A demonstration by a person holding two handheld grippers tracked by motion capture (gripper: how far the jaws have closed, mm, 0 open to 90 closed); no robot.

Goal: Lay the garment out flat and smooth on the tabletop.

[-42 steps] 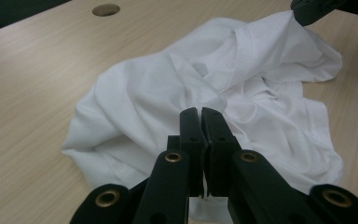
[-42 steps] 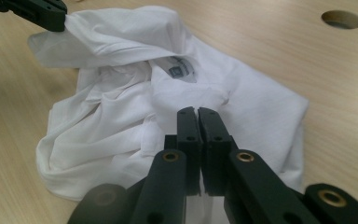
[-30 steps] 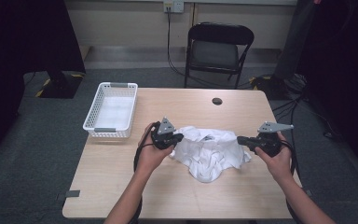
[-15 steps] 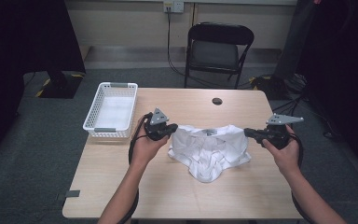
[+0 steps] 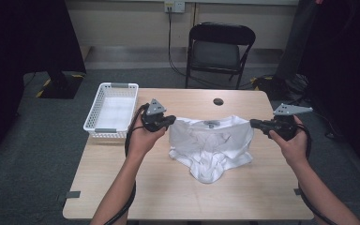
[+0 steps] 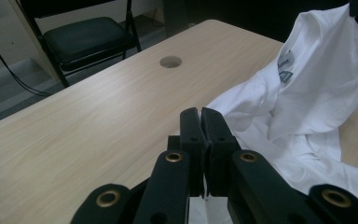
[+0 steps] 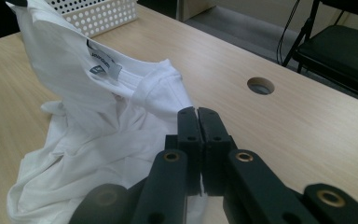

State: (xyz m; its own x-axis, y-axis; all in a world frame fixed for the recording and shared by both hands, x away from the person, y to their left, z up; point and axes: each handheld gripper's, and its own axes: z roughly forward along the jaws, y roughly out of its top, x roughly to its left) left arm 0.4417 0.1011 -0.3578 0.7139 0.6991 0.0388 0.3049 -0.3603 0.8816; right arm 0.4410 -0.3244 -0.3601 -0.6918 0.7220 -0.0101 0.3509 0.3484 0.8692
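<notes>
Fingertips of both grippers were pressed together on white fabric. In the left gripper view, the 2 black jaws of the left gripper [image 6: 200, 122] stood closed with a fold of the white T-shirt [image 6: 307, 102] pinched between them; the right gripper [image 7: 198, 120] showed the same closed grip on the opposite edge of the garment.

Seen from the high view, the left gripper [image 5: 168, 121] and right gripper [image 5: 255, 123] faced each other across the wooden table [image 5: 122, 187], and the T-shirt [image 5: 211, 145] hung stretched between them. Its neck edge, with the label [image 5: 211, 124] at centre, ran taut from one pair of jaws to the other, so the long axis lay left to right. The body of the shirt sagged toward the person and its lower part rested crumpled on the tabletop.

Each hand held 1 end, so neither was nearer; the cloth lay inward from each set of fingers. A white perforated basket [image 5: 112, 112] stood at the table's left edge, just beyond the left hand [image 5: 143, 138]. A likely next move, judged from this spread hold, would be lifting the hem clear or laying the shirt flat.
</notes>
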